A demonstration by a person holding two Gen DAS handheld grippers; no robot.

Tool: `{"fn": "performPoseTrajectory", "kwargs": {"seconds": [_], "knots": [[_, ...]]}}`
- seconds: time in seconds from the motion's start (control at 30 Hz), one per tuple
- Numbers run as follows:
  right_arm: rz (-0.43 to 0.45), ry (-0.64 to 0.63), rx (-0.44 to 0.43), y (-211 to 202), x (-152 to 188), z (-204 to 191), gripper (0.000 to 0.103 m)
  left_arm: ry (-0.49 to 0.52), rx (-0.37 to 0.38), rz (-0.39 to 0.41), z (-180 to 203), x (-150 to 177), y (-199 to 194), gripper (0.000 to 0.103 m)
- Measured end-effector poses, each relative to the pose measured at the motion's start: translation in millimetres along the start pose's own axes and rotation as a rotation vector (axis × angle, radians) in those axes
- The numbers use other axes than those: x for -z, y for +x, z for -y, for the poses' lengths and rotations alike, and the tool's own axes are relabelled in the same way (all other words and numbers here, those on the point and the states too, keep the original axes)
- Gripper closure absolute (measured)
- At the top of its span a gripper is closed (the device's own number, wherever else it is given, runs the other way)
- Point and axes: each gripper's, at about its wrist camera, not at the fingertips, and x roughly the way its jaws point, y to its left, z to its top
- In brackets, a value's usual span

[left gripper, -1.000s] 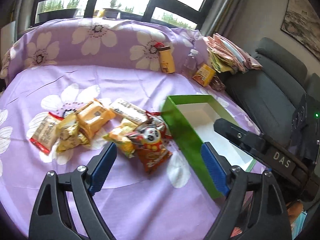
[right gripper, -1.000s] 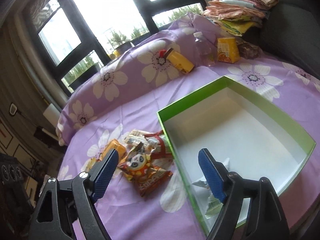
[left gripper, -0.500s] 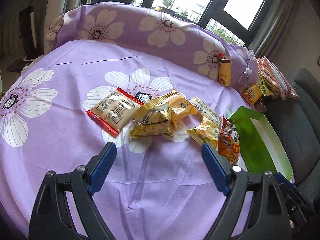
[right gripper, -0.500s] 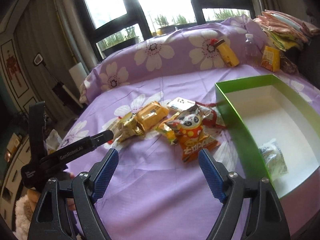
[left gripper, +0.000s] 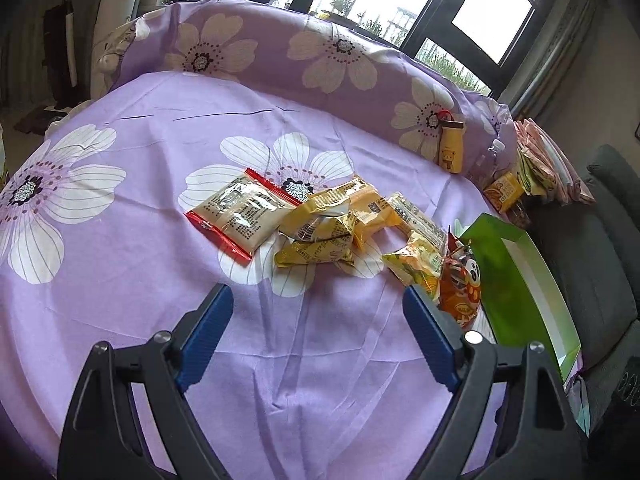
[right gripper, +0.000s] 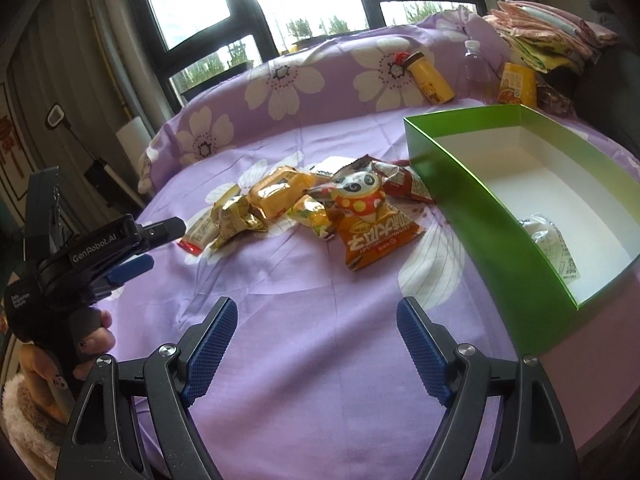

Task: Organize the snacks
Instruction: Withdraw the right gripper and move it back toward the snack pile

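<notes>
The snacks lie in a loose heap on the purple flowered cloth (left gripper: 140,240) that covers the surface, just to the left of the green box (right gripper: 480,200). Nearest the box is the orange panda bag (right gripper: 370,216), puffed and crinkly, one corner close against the box wall. Beside it sit a small yellow-green packet (left gripper: 416,264), a couple of gold foil packets (left gripper: 316,236), an orange-yellow packet (right gripper: 276,194), and at the far left end a flat red-edged packet (left gripper: 240,214). One clear-wrapped snack (right gripper: 554,244) already lies in the box, on its white floor near the front corner.

Both claws are empty and spread wide. The left claw (left gripper: 316,328) hangs over bare cloth short of the heap, roughly facing the gold packets. The right claw (right gripper: 316,332) hovers lower in front of the panda bag, well short of it.

These all look light, I'd say, and soft: air-filled film that gives under a squeeze and slides easily on smooth cloth. The panda bag seems the obvious one to take next, being on top and closest to the box. I'd pinch it across its pillowy middle or by the crimped top seam, gently, since whatever is inside could crush. The foil packets look slick and overlap one another, so lifting one may drag its neighbour along; taking them by a sealed edge would likely hold better. The flat red-edged packet lies tight to the cloth, and a claw finger may snag fabric getting under it.
</notes>
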Motion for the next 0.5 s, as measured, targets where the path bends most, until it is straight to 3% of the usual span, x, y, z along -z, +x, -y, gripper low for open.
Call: {"fn": "performPoseTrajectory", "kwargs": {"seconds": [0.17,0.33,0.5], "knots": [[0.001,0.01,-0.001,3,1,2,0.021,-0.009,0.047,0.008,-7,2,8,0.016],[-0.015,0.034,0.001,5,6,13,0.021,-0.044,0.04,-0.032,-8,2,23,0.018],[-0.013,0.043,0.014,9,4,17,0.021,0.014,0.019,-0.038,1,5,25,0.018]]}}
